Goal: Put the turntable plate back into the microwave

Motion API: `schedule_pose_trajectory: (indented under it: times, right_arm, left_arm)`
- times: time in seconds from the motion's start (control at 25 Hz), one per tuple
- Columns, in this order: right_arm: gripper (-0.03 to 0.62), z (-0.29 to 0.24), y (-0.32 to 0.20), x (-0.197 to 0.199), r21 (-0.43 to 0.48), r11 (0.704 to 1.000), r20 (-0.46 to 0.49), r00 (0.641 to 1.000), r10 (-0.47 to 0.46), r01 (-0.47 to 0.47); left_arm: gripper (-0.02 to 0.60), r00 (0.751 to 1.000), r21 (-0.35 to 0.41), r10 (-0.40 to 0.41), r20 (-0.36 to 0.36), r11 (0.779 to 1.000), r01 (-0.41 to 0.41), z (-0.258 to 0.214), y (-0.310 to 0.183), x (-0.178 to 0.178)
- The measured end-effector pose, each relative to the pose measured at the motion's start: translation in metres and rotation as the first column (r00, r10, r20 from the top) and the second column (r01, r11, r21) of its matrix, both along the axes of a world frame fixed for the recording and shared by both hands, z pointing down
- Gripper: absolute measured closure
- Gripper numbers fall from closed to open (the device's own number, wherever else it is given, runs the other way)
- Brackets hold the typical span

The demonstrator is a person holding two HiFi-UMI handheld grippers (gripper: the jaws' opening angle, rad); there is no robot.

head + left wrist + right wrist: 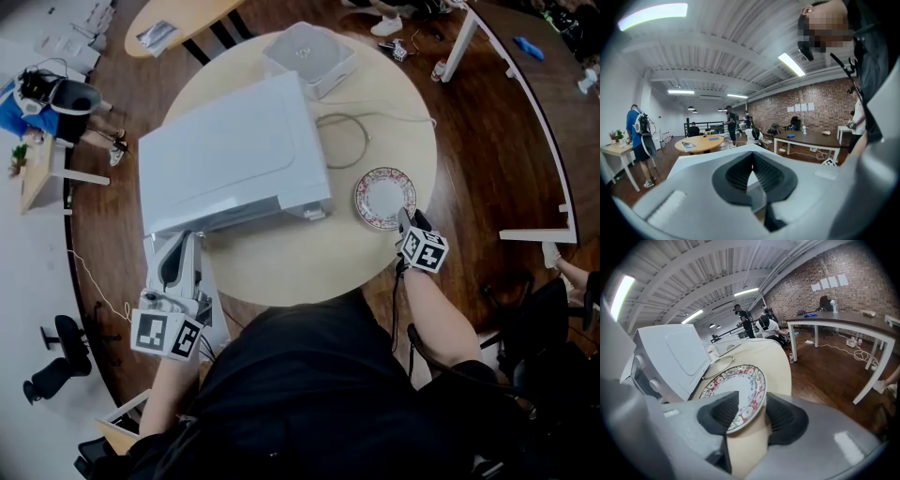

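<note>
round white plate with red floral rim is noted flat on the round beige table. its near edge is found between the spread, unpinching jaws of the right tool. the white microwave is noted to the left.

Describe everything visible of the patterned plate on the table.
The plate is round and looks ceramic, with a white centre and a red floral band with small blue touches round the rim. It lies on the pale round table, right of the white microwave and apart from it. Its near rim sits between the open jaws of the right tool.
</note>
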State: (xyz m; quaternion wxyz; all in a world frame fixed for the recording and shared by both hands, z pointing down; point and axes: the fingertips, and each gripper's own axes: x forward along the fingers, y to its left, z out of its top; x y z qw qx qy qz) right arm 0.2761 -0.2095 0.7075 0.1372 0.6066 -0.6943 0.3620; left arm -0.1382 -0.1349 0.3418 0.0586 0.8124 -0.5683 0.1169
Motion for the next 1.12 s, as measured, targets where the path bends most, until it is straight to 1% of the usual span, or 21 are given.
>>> schedule_pose_trajectory:
  times: [0.24,0.48,0.64,0.72,0.84,1.12]
  right_arm:
    - [0.410,0.007,0.000,0.002,-0.027,0.999,0.011,1.000,0.024,-0.023]
    - [0.410,0.008,-0.003,-0.004,-0.017,1.000,0.054,0.998,0.024,-0.023]
    - [0.410,0.007,-0.004,-0.001,-0.026,0.999,0.028,0.999,0.027,-0.026]
    - [0.429,0.007,-0.004,0.001,-0.026,0.999,0.002,1.000,0.030,-0.030]
    - [0.479,0.009,-0.002,0.007,-0.029,0.999,-0.033,0.999,0.043,-0.044]
    - [0.489,0.011,-0.003,0.007,-0.044,0.998,-0.012,0.999,0.041,-0.041]
  left_arm:
    - [0.577,1.000,-0.001,-0.002,0.000,1.000,0.002,0.000,-0.002,-0.002]
    - [0.577,1.000,-0.001,-0.001,-0.002,1.000,0.001,-0.001,-0.003,-0.003]
    - [0.577,1.000,-0.001,-0.003,0.001,1.000,0.003,-0.004,-0.003,-0.004]
    - [0.577,1.000,-0.003,-0.010,-0.002,1.000,0.010,-0.003,-0.003,-0.006]
    - [0.577,1.000,-0.010,-0.021,-0.006,1.000,0.021,-0.001,-0.002,-0.009]
    - [0.577,1.000,-0.019,-0.031,-0.002,0.999,0.031,0.001,0.001,-0.011]
